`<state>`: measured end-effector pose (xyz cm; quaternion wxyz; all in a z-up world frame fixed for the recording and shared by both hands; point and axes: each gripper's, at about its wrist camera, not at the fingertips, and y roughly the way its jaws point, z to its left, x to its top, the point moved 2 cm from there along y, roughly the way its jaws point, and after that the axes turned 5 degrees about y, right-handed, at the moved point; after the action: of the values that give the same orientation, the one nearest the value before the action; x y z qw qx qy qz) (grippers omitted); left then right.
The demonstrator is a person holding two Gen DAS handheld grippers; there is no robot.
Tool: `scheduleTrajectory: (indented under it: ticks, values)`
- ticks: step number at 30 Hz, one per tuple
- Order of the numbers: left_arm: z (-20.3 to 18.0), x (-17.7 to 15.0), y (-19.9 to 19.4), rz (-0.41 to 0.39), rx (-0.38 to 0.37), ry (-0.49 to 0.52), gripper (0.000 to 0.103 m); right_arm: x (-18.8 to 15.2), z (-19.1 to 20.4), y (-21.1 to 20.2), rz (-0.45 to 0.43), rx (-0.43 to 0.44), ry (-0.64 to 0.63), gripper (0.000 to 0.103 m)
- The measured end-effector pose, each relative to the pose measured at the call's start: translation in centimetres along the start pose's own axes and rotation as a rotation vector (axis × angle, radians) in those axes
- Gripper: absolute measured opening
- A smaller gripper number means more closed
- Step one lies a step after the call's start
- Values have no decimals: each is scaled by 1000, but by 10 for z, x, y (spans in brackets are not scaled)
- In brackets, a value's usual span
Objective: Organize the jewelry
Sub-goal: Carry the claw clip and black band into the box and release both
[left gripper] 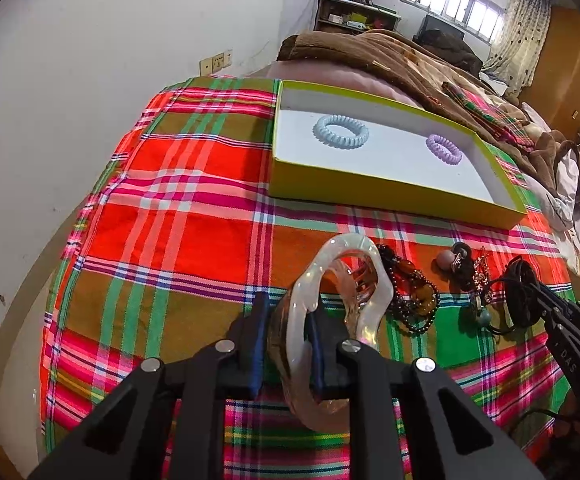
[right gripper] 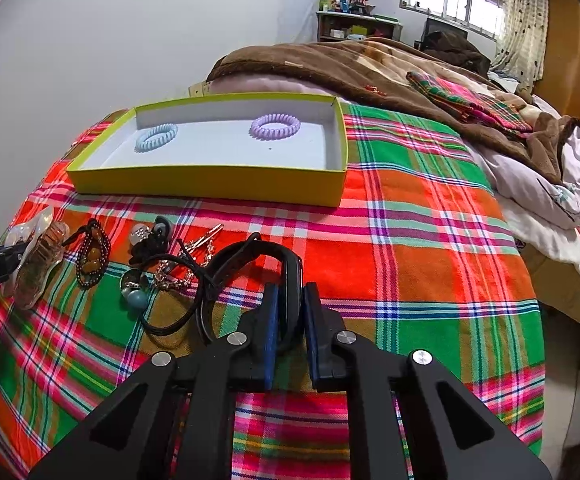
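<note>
My left gripper (left gripper: pixel 288 320) is shut on a pearly and amber hair claw clip (left gripper: pixel 342 276), held just above the plaid cloth (left gripper: pixel 178 216). My right gripper (right gripper: pixel 291 300) is shut on a black band (right gripper: pixel 250 248) whose loop arches ahead of the pads. A yellow-green box (left gripper: pixel 370 190) with a white floor lies beyond; in it are a blue spiral hair tie (left gripper: pixel 341 132) and a purple one (left gripper: pixel 444 149). Between the grippers lie a dark beaded bracelet (right gripper: pixel 92 256), a black hair tie with a pale bead (right gripper: pixel 150 236), a chain piece (right gripper: pixel 194 256) and a teal bead (right gripper: pixel 138 298).
A black cord (right gripper: pixel 178 312) trails left of the right gripper. A brown blanket (right gripper: pixel 350 68) and a folded plaid cloth (right gripper: pixel 462 100) lie behind the box. White bedding (right gripper: pixel 538 192) bunches at the right. A wall (left gripper: pixel 90 60) runs along the left of the bed.
</note>
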<state>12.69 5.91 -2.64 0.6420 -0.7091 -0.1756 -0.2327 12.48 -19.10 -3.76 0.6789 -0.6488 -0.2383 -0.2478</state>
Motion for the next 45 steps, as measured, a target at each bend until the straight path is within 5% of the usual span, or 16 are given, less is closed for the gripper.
scheduleTrajectory:
  ticks: [28, 45]
  values:
    - [-3, 14, -40, -93, -8, 8, 20, 20, -10, -35, -113, -31, 26, 13]
    - [-8, 55, -46, -141, -42, 27, 20, 64, 2, -38, -139, 28, -2, 13]
